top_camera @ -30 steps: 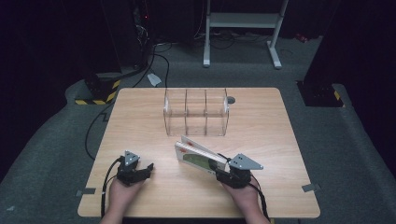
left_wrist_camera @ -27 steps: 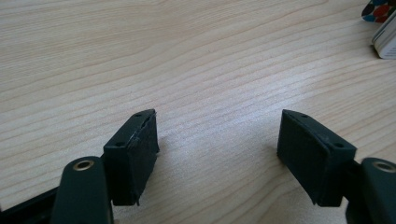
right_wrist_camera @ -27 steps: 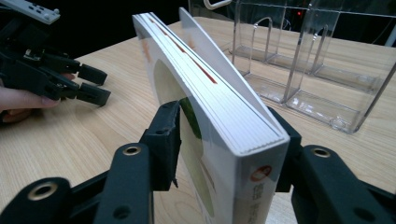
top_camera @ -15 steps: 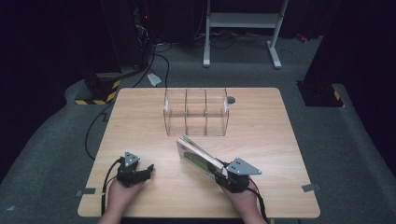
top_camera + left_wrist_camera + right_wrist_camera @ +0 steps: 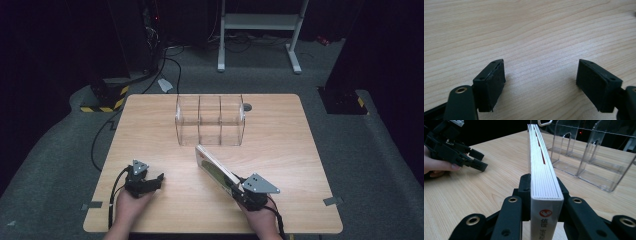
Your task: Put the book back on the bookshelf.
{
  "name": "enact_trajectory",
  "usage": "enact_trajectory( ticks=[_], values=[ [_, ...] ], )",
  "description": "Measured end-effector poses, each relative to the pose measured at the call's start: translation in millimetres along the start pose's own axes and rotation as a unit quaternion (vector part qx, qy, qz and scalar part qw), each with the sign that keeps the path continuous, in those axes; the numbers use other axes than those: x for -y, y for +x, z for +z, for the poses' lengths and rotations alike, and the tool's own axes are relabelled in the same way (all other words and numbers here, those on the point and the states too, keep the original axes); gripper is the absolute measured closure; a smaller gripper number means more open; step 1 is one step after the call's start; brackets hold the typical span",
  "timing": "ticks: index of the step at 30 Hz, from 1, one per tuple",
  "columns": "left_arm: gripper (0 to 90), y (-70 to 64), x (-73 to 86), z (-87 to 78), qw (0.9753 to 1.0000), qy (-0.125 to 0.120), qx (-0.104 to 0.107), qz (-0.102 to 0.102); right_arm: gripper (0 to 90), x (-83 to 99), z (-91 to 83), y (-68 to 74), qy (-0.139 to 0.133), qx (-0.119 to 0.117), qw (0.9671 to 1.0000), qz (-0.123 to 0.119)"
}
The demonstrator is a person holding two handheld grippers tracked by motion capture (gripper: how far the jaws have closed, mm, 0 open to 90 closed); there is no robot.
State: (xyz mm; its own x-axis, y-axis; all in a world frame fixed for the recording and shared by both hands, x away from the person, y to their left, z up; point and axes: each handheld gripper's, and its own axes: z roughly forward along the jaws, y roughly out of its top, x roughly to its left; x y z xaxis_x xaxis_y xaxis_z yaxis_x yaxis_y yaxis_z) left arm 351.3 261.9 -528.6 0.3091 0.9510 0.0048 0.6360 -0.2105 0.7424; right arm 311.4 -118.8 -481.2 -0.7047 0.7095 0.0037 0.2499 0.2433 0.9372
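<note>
My right gripper [image 5: 239, 188] is shut on a white book [image 5: 215, 169] with a green cover. The book stands on edge and tilts up toward the clear rack. In the right gripper view the book [image 5: 541, 167] runs away from me between the two jaws, its white spine with a red logo nearest. A clear plastic rack [image 5: 210, 120] with three slots stands at the table's middle back; its dividers [image 5: 596, 152] show past the book. My left gripper [image 5: 159, 178] rests low on the table at the front left, open, and its pads [image 5: 495, 82] have only bare wood between them.
The wooden table [image 5: 280, 145] has bare surface to the left and right of the rack. A small dark round object [image 5: 247, 107] lies by the rack's back right corner. Cables and a white stand frame [image 5: 260, 22] are on the floor beyond the table.
My right gripper has drawn back toward the front edge and slightly right with the book. The left gripper has stayed where it was.
</note>
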Motion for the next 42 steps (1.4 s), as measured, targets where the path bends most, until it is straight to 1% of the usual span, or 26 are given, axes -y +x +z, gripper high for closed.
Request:
enact_trajectory(
  ticks=[2, 3, 5, 6, 8, 10, 13, 17, 21, 24, 26, 28, 32, 34, 37, 39, 40, 42],
  values=[
    [21.6, 1.3, -0.2, 0.4, 1.0000, -0.001, 0.003, 0.004, 74.2, 1.1, -3.7, -1.6, 0.001, 0.005, 1.0000, 0.003],
    [21.7, 1.9, -0.1, 0.0, 0.9999, -0.002, 0.002, 0.012, 74.2, 1.5, -5.6, -2.7, 0.001, 0.009, 1.0000, 0.004],
    [21.6, 2.1, 0.7, -1.1, 0.9994, -0.008, -0.007, 0.031, 74.2, 2.3, -9.6, -4.6, 0.000, 0.018, 0.9998, 0.008],
    [21.5, 2.9, 0.7, -1.3, 0.9993, -0.008, -0.008, 0.037, 74.2, 2.6, -12.1, -6.1, 0.000, 0.023, 0.9997, 0.008],
    [21.7, 5.8, 0.2, -0.6, 0.9995, -0.005, 0.004, 0.031, 74.2, 3.3, -16.0, -8.7, -0.001, 0.034, 0.9994, 0.010],
    [21.9, 9.5, -0.3, 0.8, 0.9998, -0.001, 0.017, 0.015, 74.1, 4.4, -18.9, -11.3, -0.002, 0.042, 0.9990, 0.015],
    [21.8, 9.7, -0.5, 1.0, 0.9996, -0.001, 0.019, 0.019, 74.1, 5.8, -24.0, -14.6, -0.005, 0.056, 0.9982, 0.021],
    [22.0, 9.1, -0.8, 1.3, 0.9995, -0.001, 0.022, 0.021, 74.0, 5.8, -29.3, -17.0, -0.012, 0.066, 0.9974, 0.025],
    [22.0, 8.9, -0.8, 1.3, 0.9996, -0.001, 0.022, 0.020, 73.9, 6.9, -32.0, -18.8, -0.010, 0.075, 0.9965, 0.036],
    [21.9, 8.7, -0.8, 1.3, 0.9996, 0.000, 0.021, 0.019, 73.7, 7.2, -33.3, -20.0, -0.009, 0.084, 0.9957, 0.038],
    [21.9, 8.5, -0.7, 1.4, 0.9996, -0.002, 0.019, 0.018, 73.3, 7.6, -33.6, -21.2, -0.007, 0.091, 0.9947, 0.046],
    [21.8, 8.5, -0.7, 1.3, 0.9996, -0.001, 0.020, 0.018, 71.9, 8.3, -33.1, -22.7, -0.003, 0.093, 0.9943, 0.052],
    [21.8, 8.5, -0.6, 1.3, 0.9997, -0.002, 0.019, 0.018, 67.5, 7.6, -31.7, -23.5, -0.003, 0.088, 0.9943, 0.061],
    [21.8, 8.3, -0.3, 0.9, 0.9997, -0.001, 0.018, 0.017, 64.1, 7.2, -28.7, -21.9, 0.004, 0.083, 0.9949, 0.057],
    [21.8, 8.3, -0.1, 0.5, 0.9997, 0.000, 0.015, 0.017, 59.5, 6.9, -24.7, -18.8, 0.015, 0.086, 0.9948, 0.052],
    [21.8, 8.3, -0.1, 0.5, 0.9997, 0.000, 0.015, 0.017, 59.0, 6.5, -22.3, -18.1, 0.020, 0.085, 0.9950, 0.049],
    [21.8, 8.3, -0.1, 0.5, 0.9997, 0.000, 0.016, 0.017, 59.0, 5.9, -21.3, -17.8, 0.022, 0.090, 0.9946, 0.047],
    [21.8, 8.2, -0.1, 0.5, 0.9997, -0.001, 0.016, 0.016, 60.2, 4.6, -19.9, -18.1, 0.022, 0.092, 0.9942, 0.051]
  ],
)
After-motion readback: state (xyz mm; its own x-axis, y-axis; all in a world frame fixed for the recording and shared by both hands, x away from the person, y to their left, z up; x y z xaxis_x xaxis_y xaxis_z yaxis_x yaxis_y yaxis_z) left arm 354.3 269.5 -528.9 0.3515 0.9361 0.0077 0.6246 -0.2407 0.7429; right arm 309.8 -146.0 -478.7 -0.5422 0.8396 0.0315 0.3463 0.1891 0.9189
